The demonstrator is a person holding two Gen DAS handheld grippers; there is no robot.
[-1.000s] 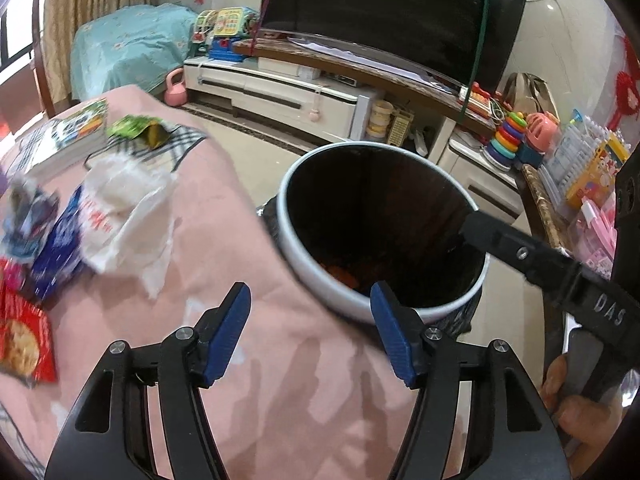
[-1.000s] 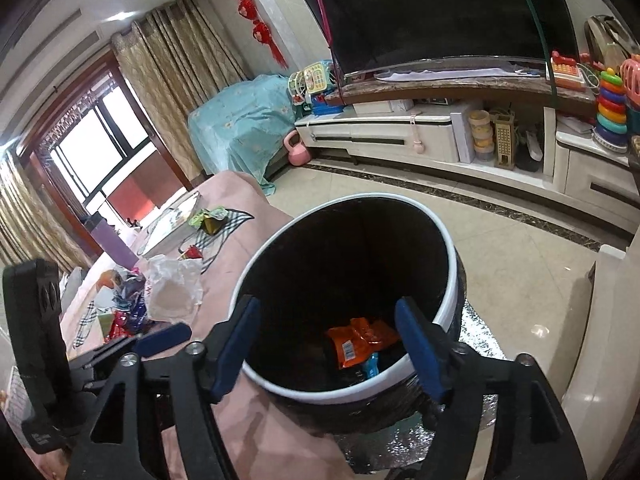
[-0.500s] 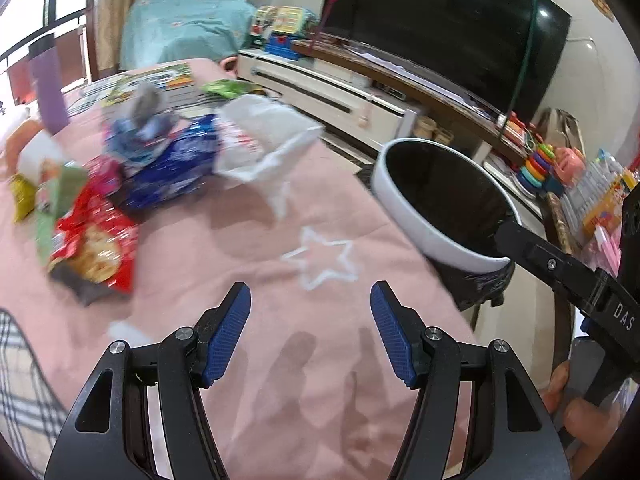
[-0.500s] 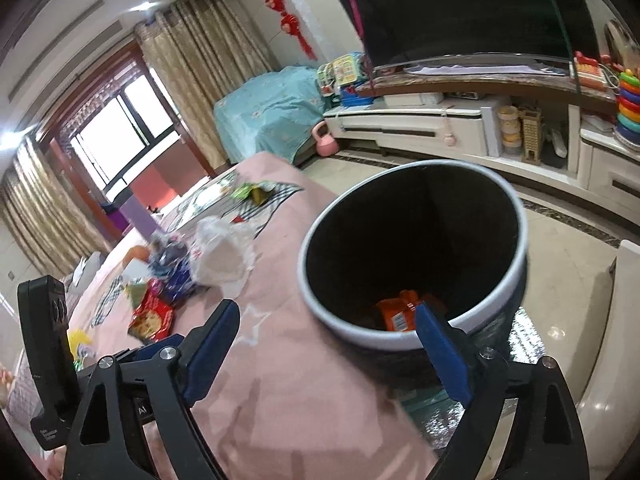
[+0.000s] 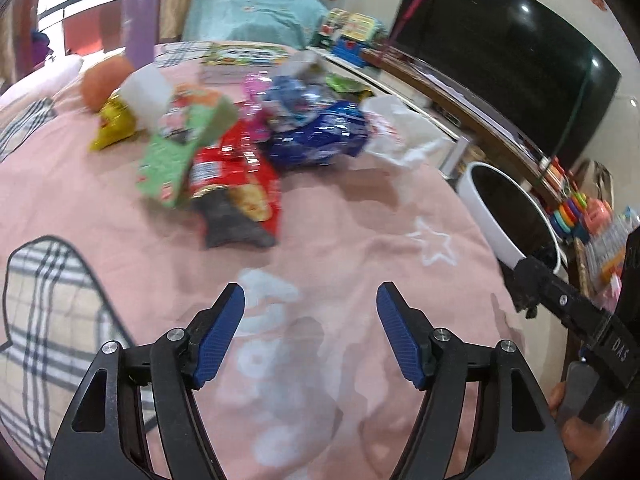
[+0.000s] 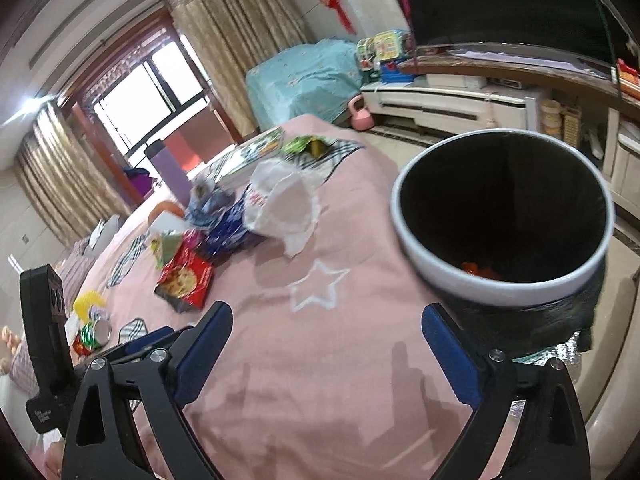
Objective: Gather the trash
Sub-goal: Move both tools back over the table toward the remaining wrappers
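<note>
One trash bin (image 6: 504, 284), white rim, black liner, at 3 o'clock off pink bed (image 6: 320, 360) edge; orange wrapper (image 6: 480, 270) inside. Wrapper pile at 11 o'clock on bed: one red packet (image 5: 236, 176), one blue bag (image 5: 320, 140), one green pack (image 5: 176, 156), one white bag (image 5: 396, 132). Left claw (image 5: 310, 336) released, empty. Right claw (image 6: 326, 354) released, empty.

Pink bedspread (image 5: 328, 240) w/ snack wrappers (image 5: 236, 184).
</note>
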